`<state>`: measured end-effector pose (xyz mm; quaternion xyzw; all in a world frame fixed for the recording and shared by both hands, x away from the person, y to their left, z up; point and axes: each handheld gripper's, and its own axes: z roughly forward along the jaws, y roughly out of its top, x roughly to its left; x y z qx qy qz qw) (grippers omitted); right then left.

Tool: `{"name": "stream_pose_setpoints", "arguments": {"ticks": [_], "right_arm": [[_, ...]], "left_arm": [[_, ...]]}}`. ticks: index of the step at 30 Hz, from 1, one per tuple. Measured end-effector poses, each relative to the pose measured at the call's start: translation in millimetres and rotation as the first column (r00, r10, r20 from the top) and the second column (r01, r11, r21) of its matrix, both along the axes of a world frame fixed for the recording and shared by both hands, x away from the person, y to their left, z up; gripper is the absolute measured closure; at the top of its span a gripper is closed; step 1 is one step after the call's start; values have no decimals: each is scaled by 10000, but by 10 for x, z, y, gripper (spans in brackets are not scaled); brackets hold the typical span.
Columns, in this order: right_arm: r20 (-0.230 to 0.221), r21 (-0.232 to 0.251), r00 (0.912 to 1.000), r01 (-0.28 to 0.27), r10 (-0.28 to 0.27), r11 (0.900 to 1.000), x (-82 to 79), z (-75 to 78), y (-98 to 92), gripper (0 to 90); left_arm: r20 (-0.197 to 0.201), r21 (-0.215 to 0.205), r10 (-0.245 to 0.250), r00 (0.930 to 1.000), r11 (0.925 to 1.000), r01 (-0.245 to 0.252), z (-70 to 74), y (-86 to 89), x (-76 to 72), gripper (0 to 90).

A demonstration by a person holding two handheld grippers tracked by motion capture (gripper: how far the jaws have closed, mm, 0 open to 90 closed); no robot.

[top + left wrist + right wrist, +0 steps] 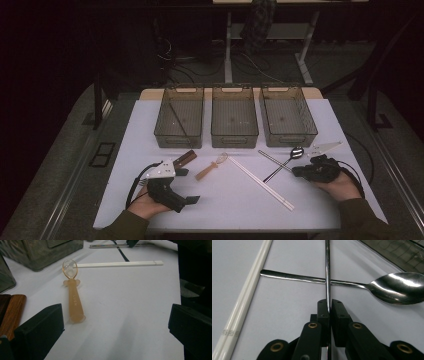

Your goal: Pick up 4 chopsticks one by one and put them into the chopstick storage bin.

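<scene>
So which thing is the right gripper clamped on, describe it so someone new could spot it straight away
Start at the rightmost of the three smoky plastic bins and come down to the white table in front of it. There the right gripper is shut on a thin straight metal rod, which lies across the shiny steel spoon's handle. Unlike the white chopsticks, it is single, silvery and far thinner.

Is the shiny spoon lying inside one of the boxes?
No, the spoon lies on the white table outside the boxes, crossed by a thin metal rod that the right hand-held gripper pinches.
</scene>
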<state>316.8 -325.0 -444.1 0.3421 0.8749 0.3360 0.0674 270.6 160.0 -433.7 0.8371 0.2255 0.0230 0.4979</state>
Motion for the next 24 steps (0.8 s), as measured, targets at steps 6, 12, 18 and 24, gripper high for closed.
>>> {"name": "stream_pose_setpoints", "arguments": {"ticks": [6,12,18,24], "right_arm": [[183,335,9998,-20,13,9994,-17,73,-28,853],[444,809,9990,-3,-33,9967,-47,171,-57,853],[674,1252,9977,-121,37,9921,-79,255,-56,853],[806,1586,9967,-164,36,9872,-84,309,-41,852]], "left_arm": [[-1,28,-36,10000,10000,36,-1,-3,-1,0],[-6,28,-33,10000,10000,33,-1,-4,-1,0],[-3,50,-45,10000,10000,45,-3,-8,-1,0],[-1,77,-54,10000,10000,54,-5,-10,0,0]]}}
